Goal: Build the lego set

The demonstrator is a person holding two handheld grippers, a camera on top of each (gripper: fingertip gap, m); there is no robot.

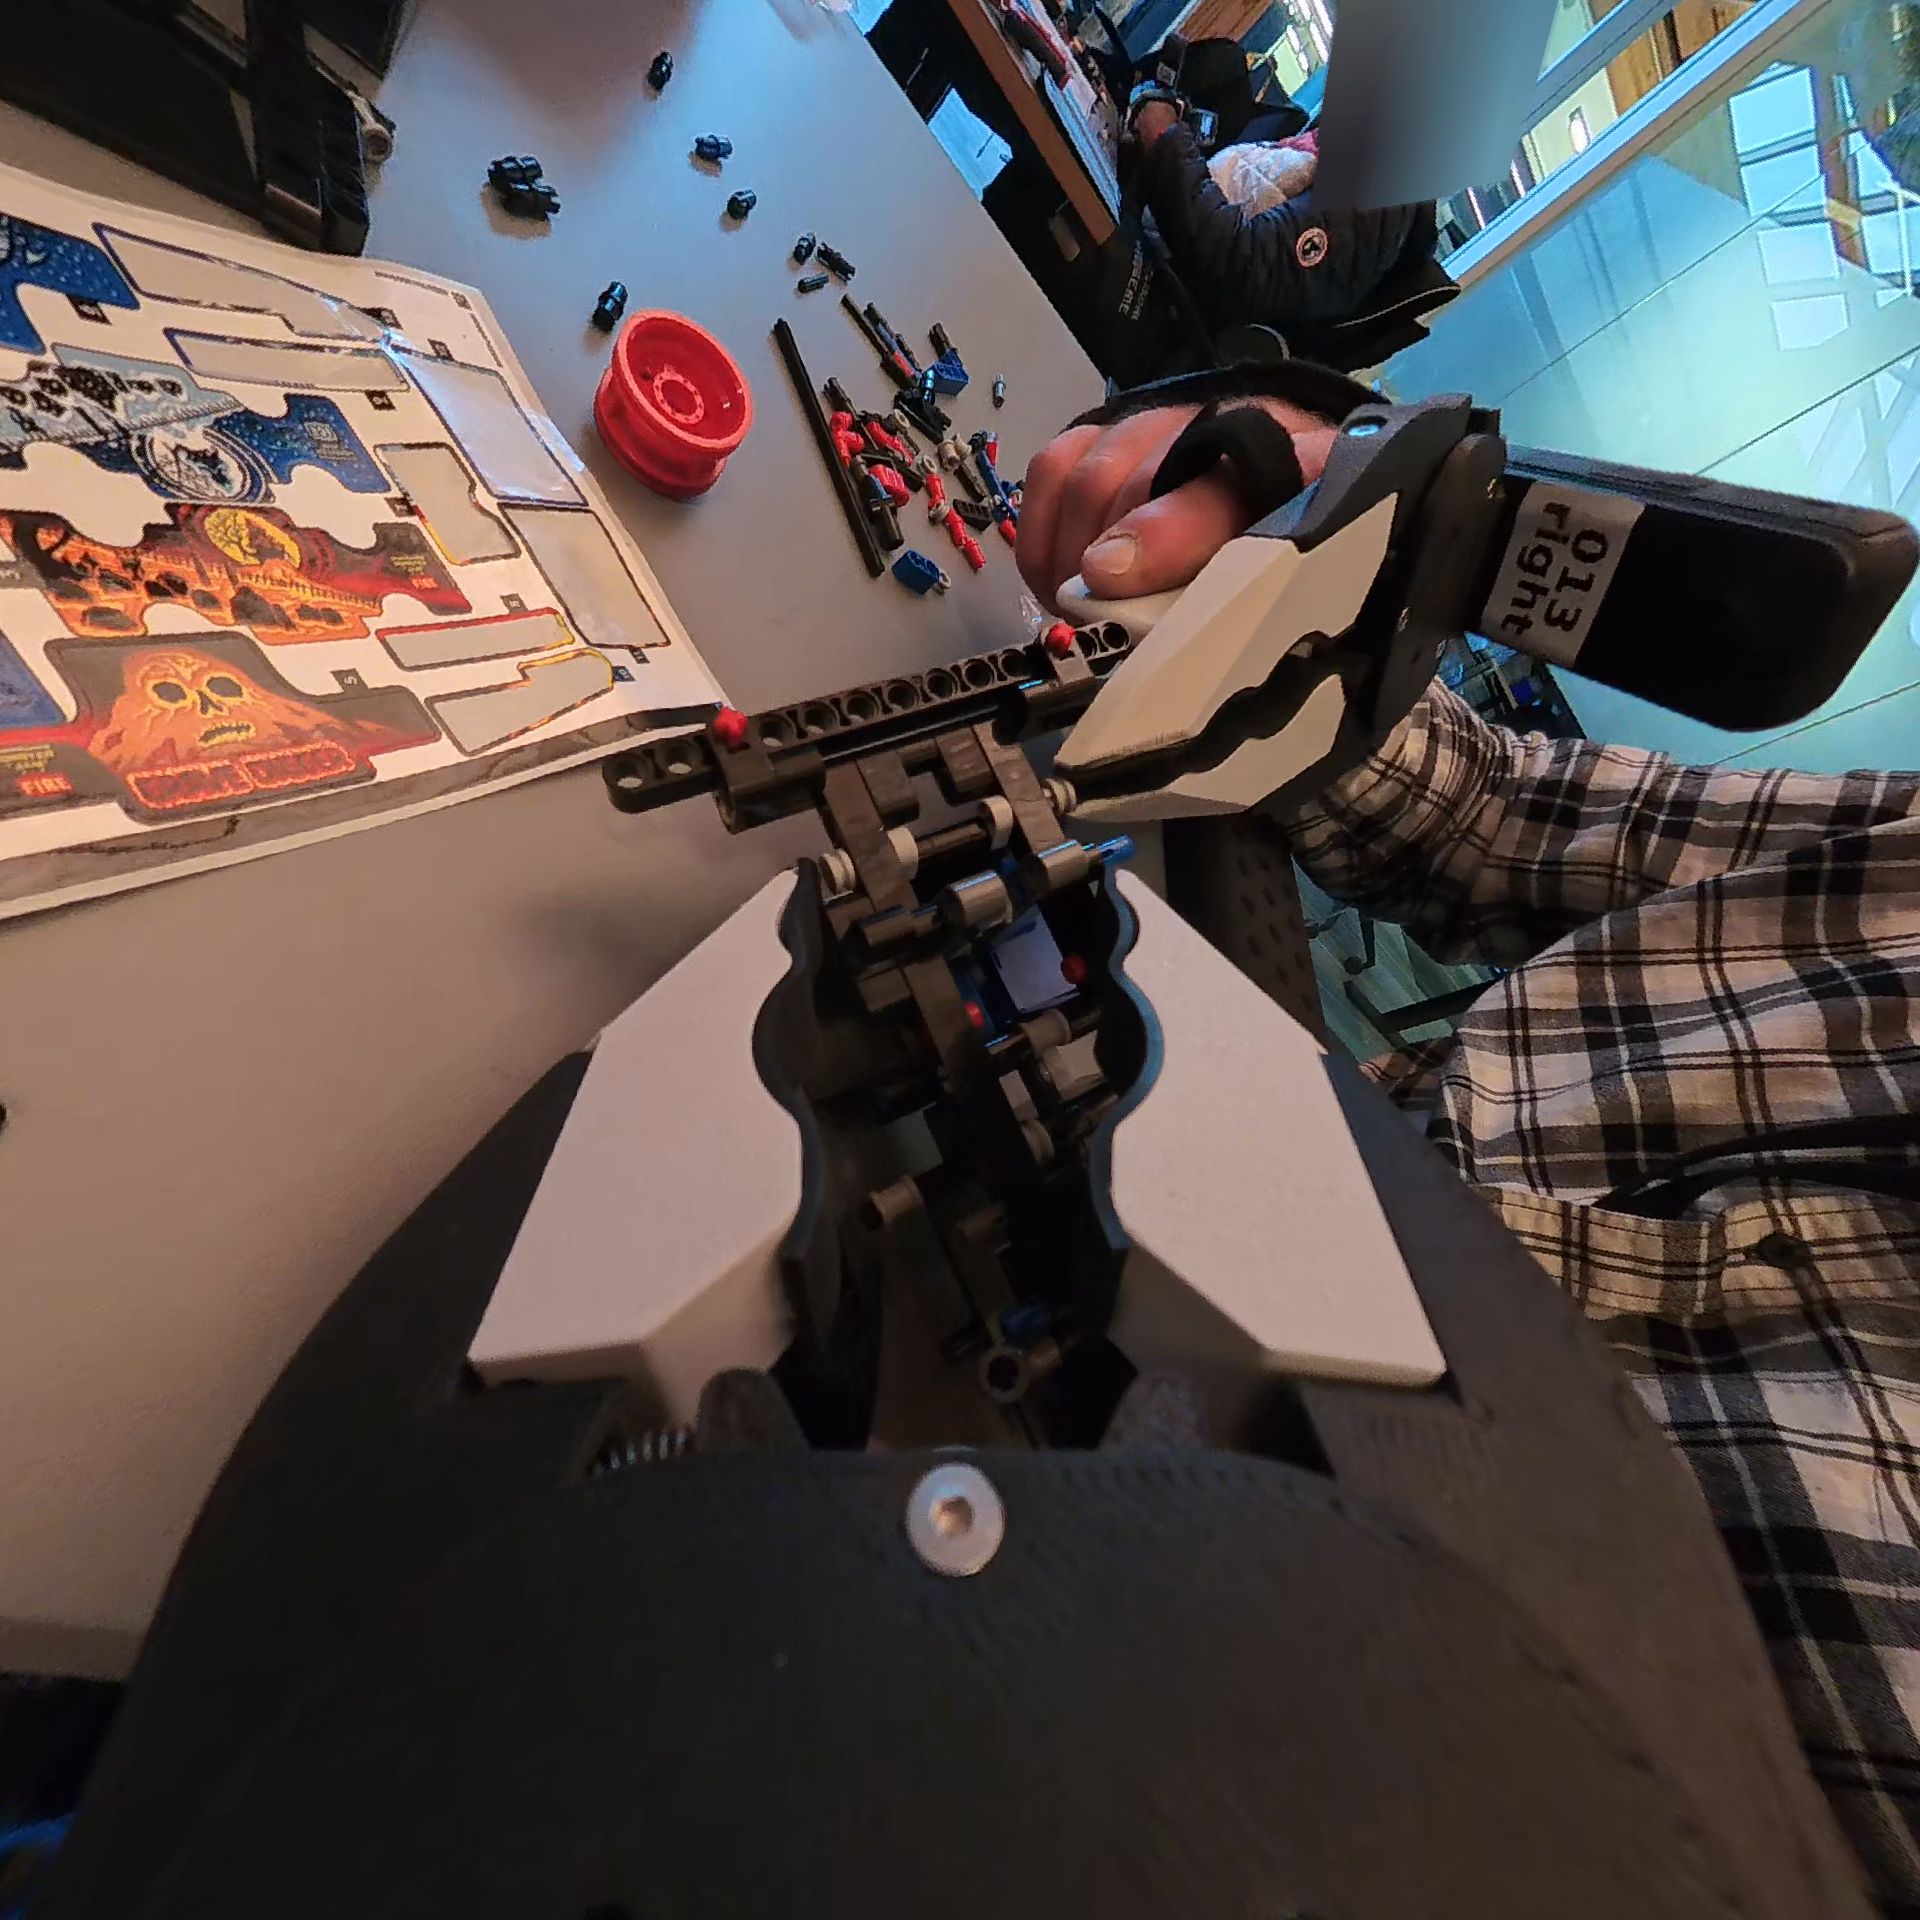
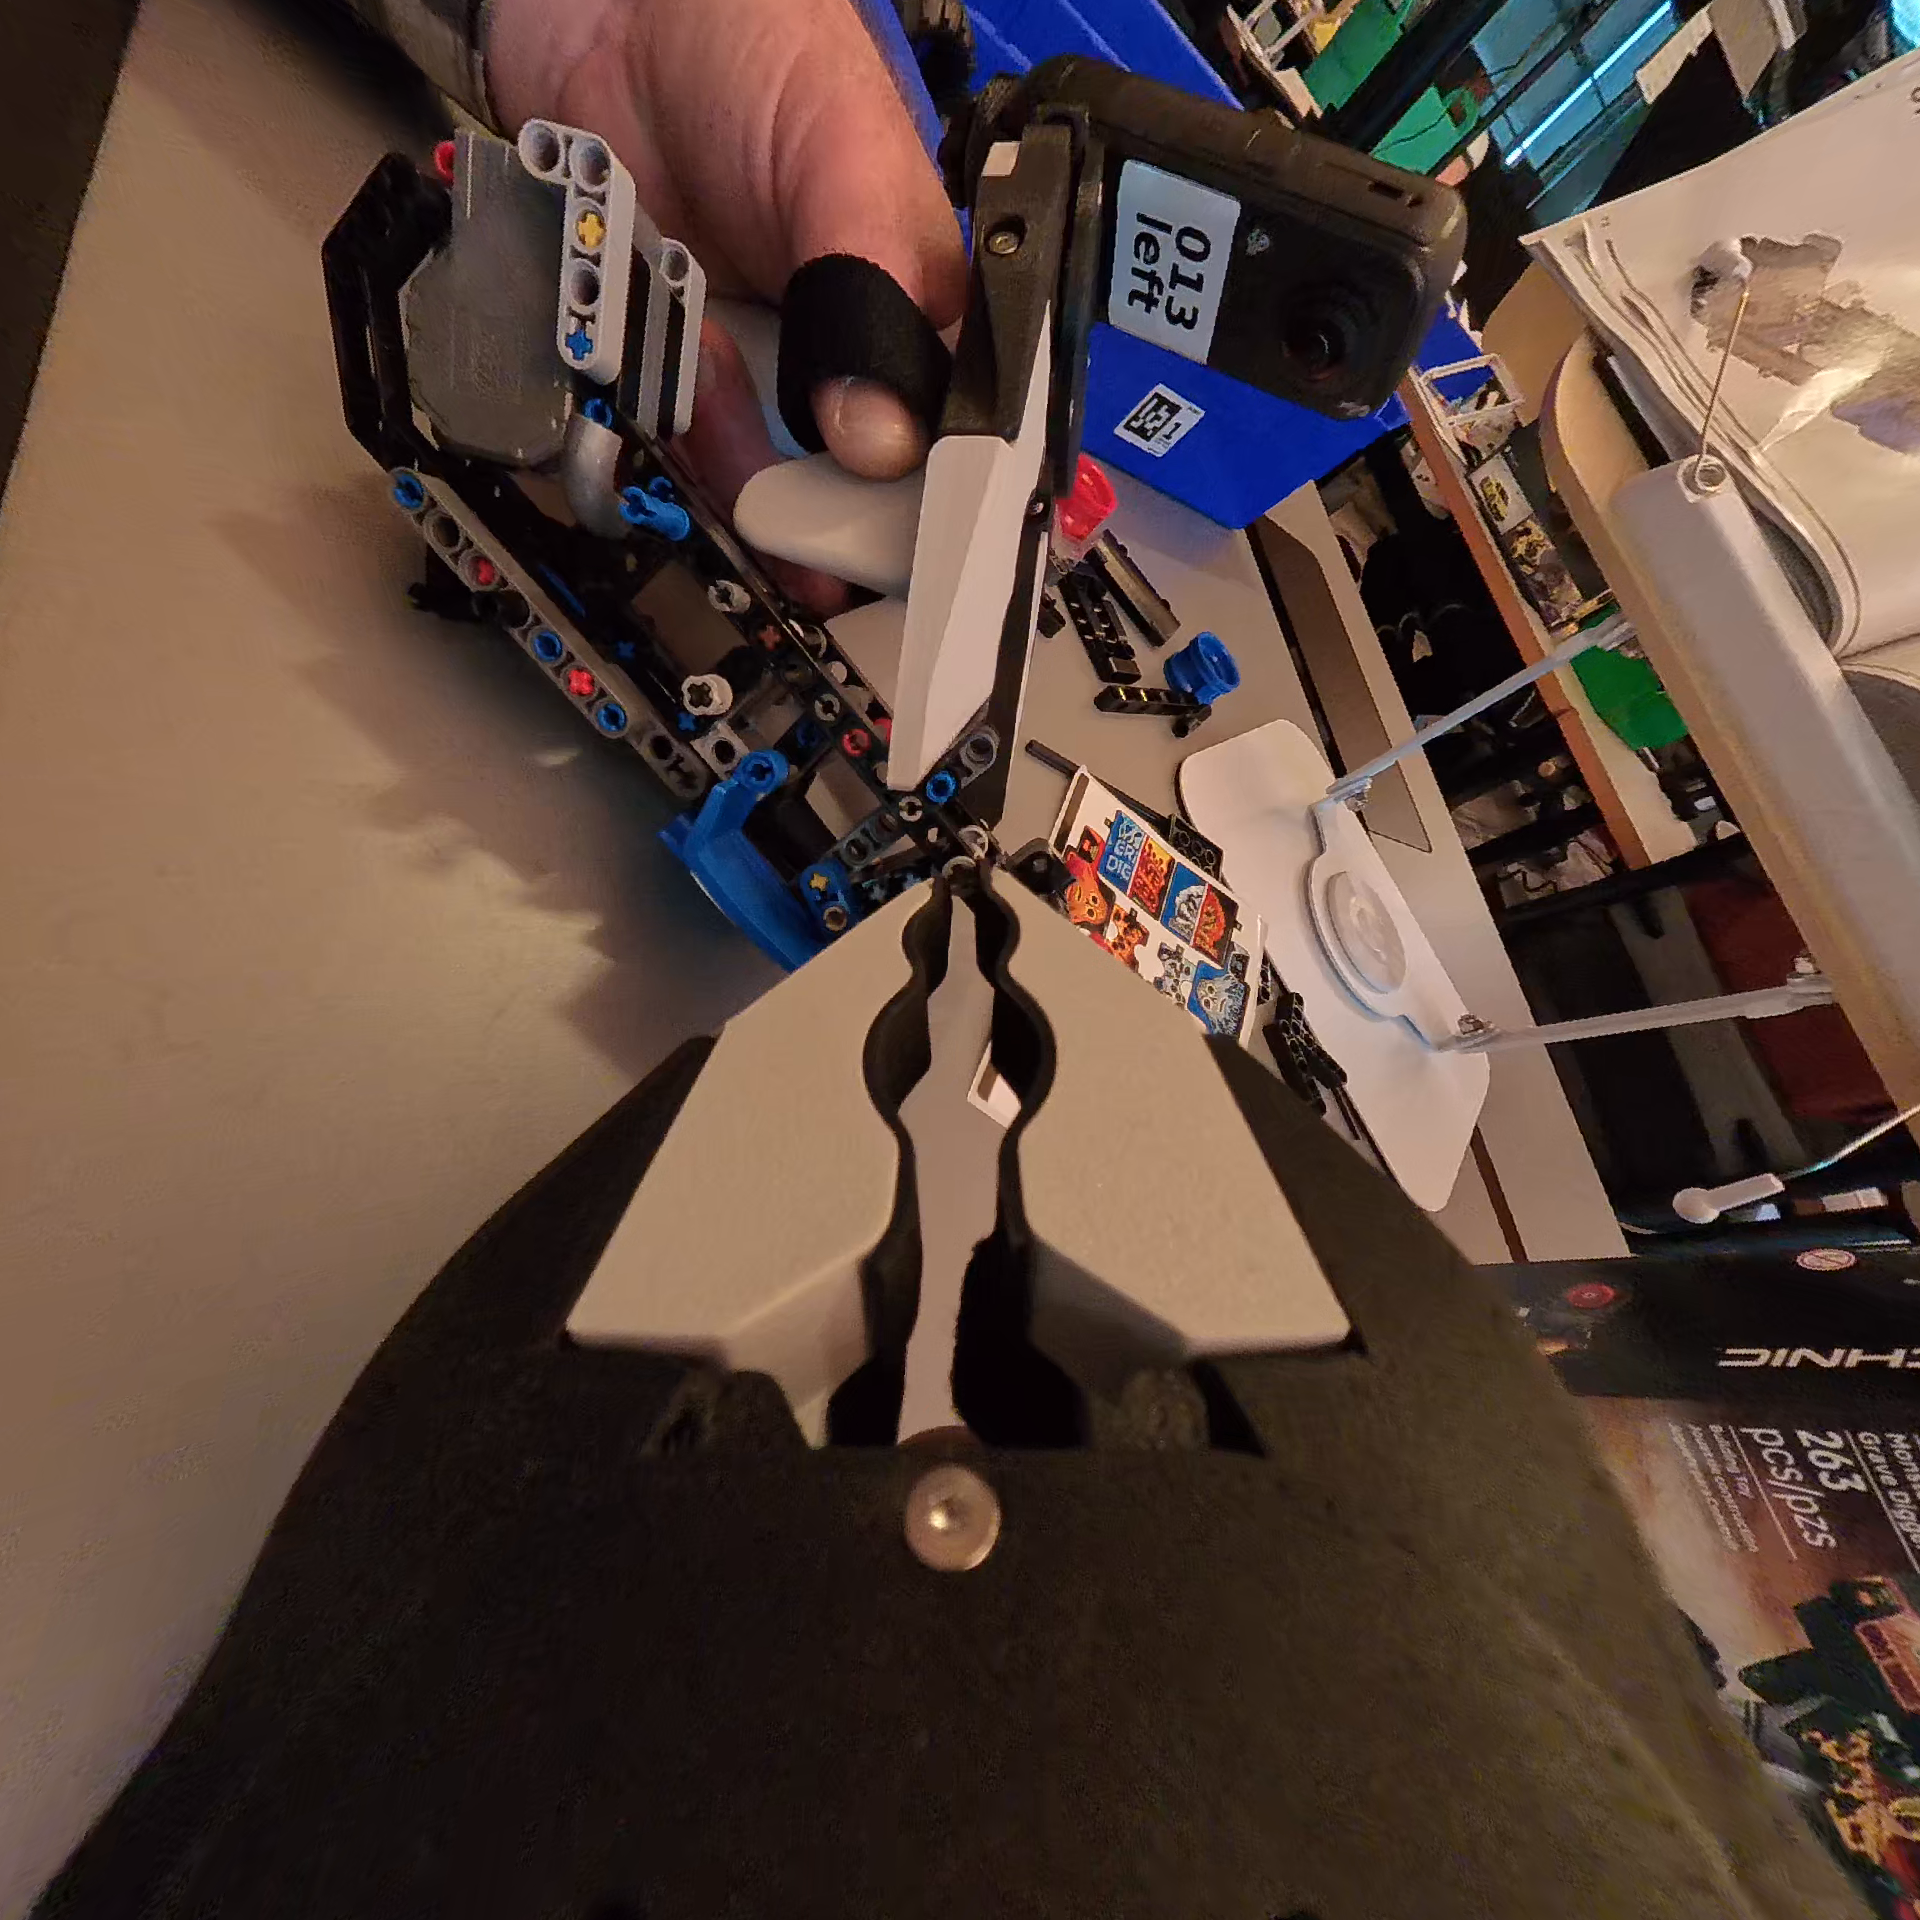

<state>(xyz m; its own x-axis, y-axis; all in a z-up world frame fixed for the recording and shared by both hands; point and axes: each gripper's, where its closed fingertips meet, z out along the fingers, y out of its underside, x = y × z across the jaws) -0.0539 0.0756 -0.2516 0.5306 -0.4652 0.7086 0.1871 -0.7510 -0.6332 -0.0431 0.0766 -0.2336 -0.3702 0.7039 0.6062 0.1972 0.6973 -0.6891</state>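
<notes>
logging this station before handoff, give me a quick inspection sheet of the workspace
surface: grey table, mostly bare on the near side.
job's things: partly built lego chassis held up off the table; sticker sheet lying flat; red wheel hub; loose pins and beams in a scattered pile.
clutter: set box at the table edge; white stand beside a second sticker sheet.
grippers: left gripper shut on the chassis; right gripper pinched at a pin on its end.
cables: nothing seen.
surroundings: blue bin, another person seated behind the table, glass wall.
</notes>
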